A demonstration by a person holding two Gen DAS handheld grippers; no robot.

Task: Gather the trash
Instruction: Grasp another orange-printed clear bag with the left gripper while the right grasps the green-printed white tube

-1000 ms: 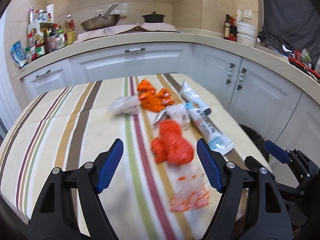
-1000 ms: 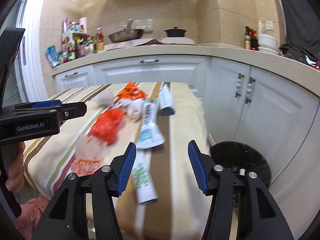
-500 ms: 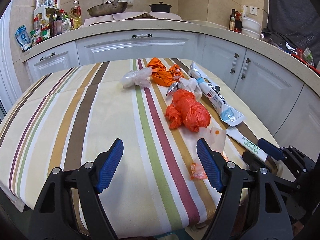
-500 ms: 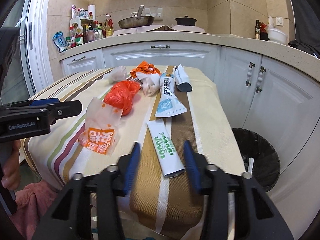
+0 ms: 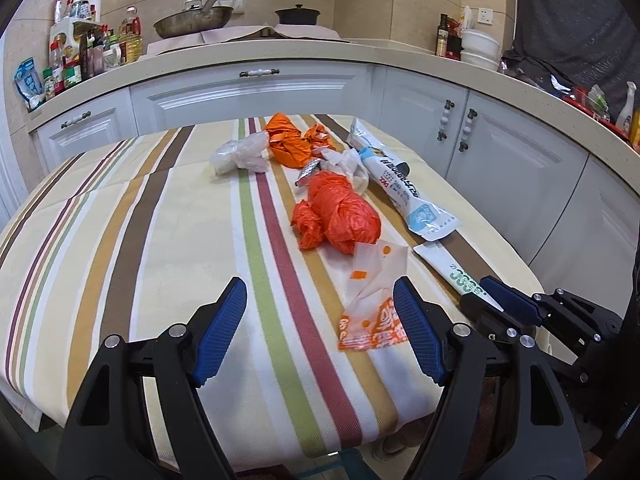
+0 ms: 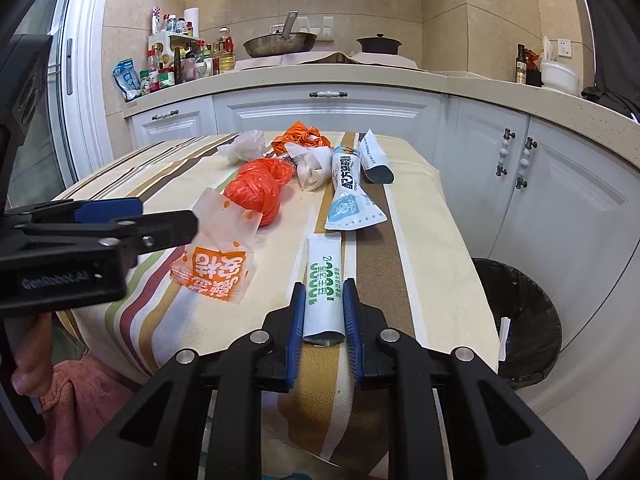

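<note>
2 grippers worked over a table (image 5: 168, 216) under a striped cloth, with trash strewn along its right half; the right gripper (image 6: 322, 312) had just been closing, and its blue pads pressed both sides of a white tube with green lettering (image 6: 323, 280), whose print I could not read beyond green rounded characters; the tube lay flat on a brown stripe near the table's front edge; the left gripper (image 5: 320, 328) hung wide open above the cloth with nothing between its pads, and its right pad stood just beside a clear wrapper with orange print (image 5: 374, 304); that wrapper carried white Chinese characters on an orange band, seen upside down in the right wrist view; "GenRobot.AI" showed on the left gripper's black body; behind the wrapper sat a crumpled red-orange bag (image 5: 340, 212), then a blue and white pouch (image 6: 348, 196) with dark Chinese lettering, a white pack with a dark end (image 6: 374, 158), a whitish plastic wad (image 5: 240, 154) and an orange wrapper (image 5: 292, 142); the room was a kitchen with white cabinets (image 5: 256, 92), a pale stone counter and beige tiled walls; a metal pan (image 6: 280, 42) and a black pot (image 6: 379, 44) stood on the counter, with bottles and jars crowded at its left end; a bin with a black liner (image 6: 516, 320) stood on the floor to the right of the table, below the tube's side.
</note>
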